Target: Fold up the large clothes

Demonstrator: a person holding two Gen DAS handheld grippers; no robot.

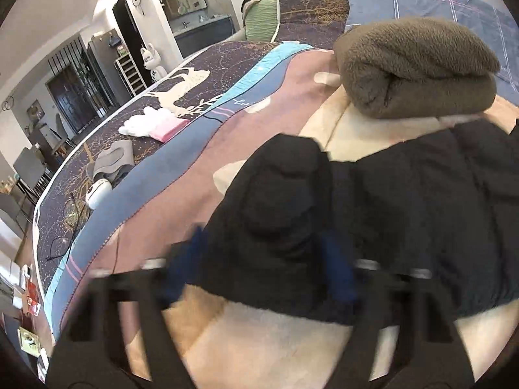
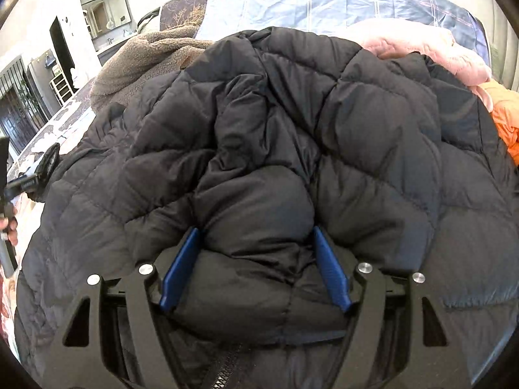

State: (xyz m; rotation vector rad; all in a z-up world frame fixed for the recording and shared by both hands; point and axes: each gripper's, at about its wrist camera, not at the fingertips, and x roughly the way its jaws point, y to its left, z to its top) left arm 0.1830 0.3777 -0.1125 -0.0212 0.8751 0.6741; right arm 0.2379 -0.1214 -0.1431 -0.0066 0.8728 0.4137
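Bed (image 1: 181,175) surface, patterned quilt; black puffer jacket (image 2: 373,136) heaped on it. Left gripper (image 1: 264,259) blurred, seemingly pinching a padded fold; right gripper (image 2: 256,265) spread around a bulge. Light, soft, springy, slippery shell: grasp at hem or quilted seams

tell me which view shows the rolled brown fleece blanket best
The left wrist view: the rolled brown fleece blanket shows whole, lying on the bed behind the black puffer jacket. In the right wrist view only a part shows behind the jacket.
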